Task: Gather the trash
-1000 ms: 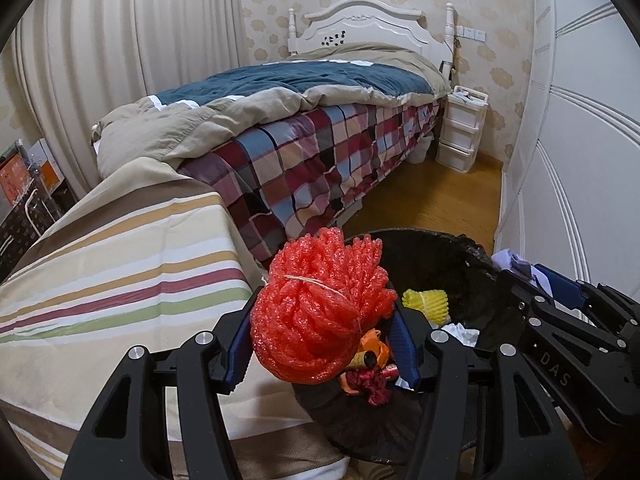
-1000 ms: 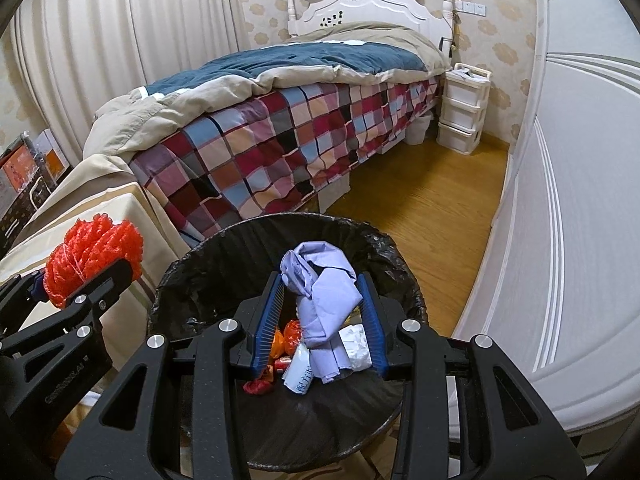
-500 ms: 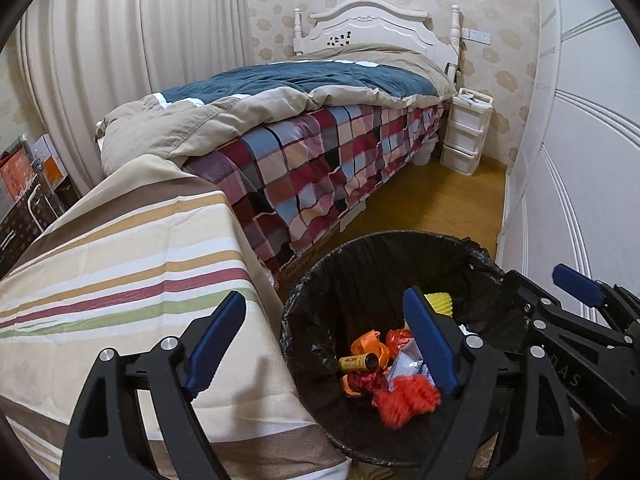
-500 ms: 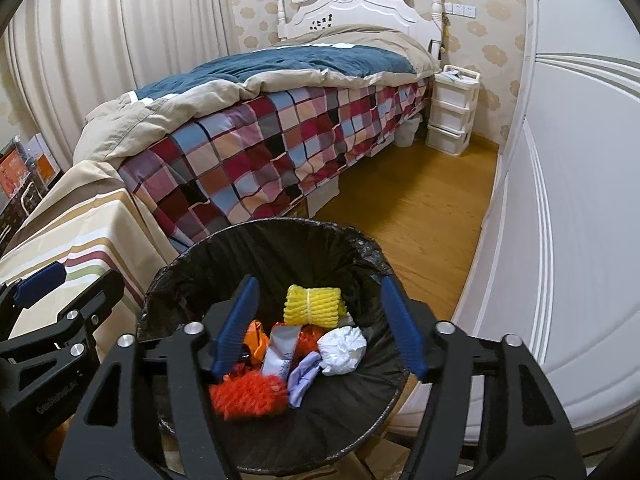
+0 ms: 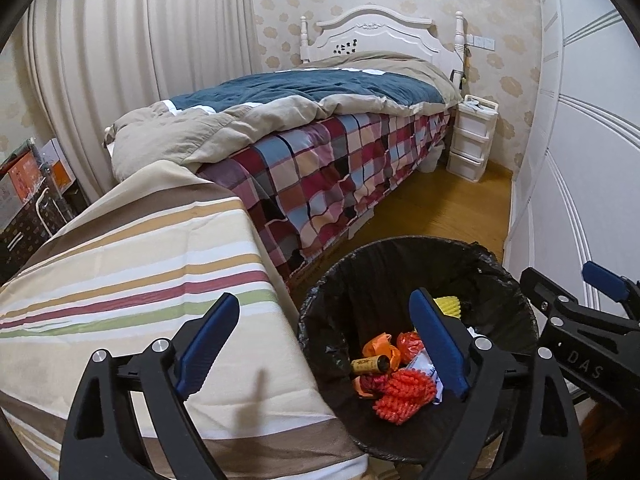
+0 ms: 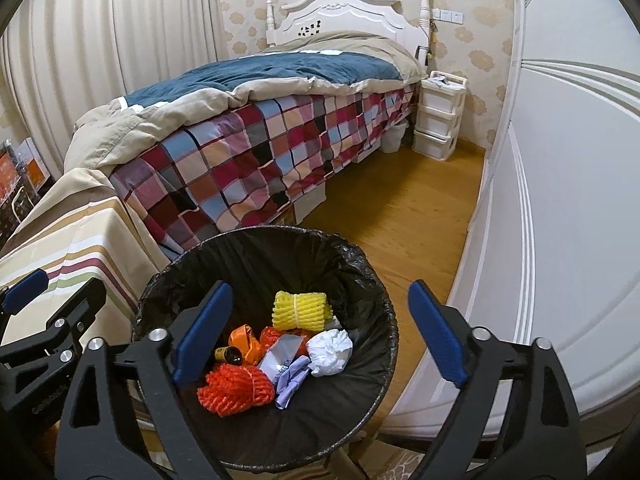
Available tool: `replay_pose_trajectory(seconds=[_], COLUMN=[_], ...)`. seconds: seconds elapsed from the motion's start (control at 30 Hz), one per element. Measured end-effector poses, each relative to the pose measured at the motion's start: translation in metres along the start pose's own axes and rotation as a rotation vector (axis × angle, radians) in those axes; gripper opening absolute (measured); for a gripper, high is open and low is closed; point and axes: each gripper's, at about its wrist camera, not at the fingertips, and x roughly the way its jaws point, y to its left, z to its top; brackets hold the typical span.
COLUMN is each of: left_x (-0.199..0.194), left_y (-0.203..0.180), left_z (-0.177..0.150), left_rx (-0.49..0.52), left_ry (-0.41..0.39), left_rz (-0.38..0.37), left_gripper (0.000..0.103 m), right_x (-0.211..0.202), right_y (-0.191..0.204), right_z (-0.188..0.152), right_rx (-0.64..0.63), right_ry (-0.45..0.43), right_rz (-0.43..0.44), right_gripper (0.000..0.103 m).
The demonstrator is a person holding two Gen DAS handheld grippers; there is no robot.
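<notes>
Here we see the black-lined trash bin (image 6: 360,280) hemmed in: the striped cloth-covered table (image 5: 120,248) touches or nearly touches its rim on the left, the white wardrobe (image 6: 560,200) curves close on the right, and the bed (image 6: 260,152) lies beyond. Open wooden floor (image 6: 404,216) runs between bed and wardrobe toward the white drawer unit (image 6: 438,116).

Our left gripper (image 5: 324,340) straddles the table edge and the bin's rim; its jaws have just been opening and stand wide, nothing between them. Our right gripper (image 6: 320,334) hangs above the bin, jaws likewise just opened and empty.

The trash lies in the bin: the red foam net (image 6: 236,388), the lilac paper wad (image 6: 292,380), a yellow foam net (image 6: 302,310), a white crumpled ball (image 6: 330,352).

The right view shows the whole heap; in the left view a finger (image 5: 436,336) hides much of it, and the lilac wad cannot be made out.
</notes>
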Motion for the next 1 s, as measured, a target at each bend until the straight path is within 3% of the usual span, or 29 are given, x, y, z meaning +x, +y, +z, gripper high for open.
replay_pose_trajectory(seconds=[0.3, 0.67, 1.0], left_x=[-0.011, -0.032, -0.065], left_y=[0.016, 0.040, 0.054], left_z=[-0.002, -0.009, -0.025], left_rx=[-0.025, -0.072, -0.074], left_ry=[-0.013, -0.024, -0.045], left_rz=[0.022, 0.035, 0.046], left_gripper=[0.089, 0.090, 0.091], right_x=[-0.010, -0.019, -0.054], right_y=[0.005, 0.012, 0.033], right_z=[-0.002, -0.006, -0.022], right_rx=[0.003, -0.005, -0.040], right_ry=[-0.029, -0.029, -0.050], right_rz=[-0.010, 0.011, 0.051], right_gripper=[0.097, 0.098, 0.098])
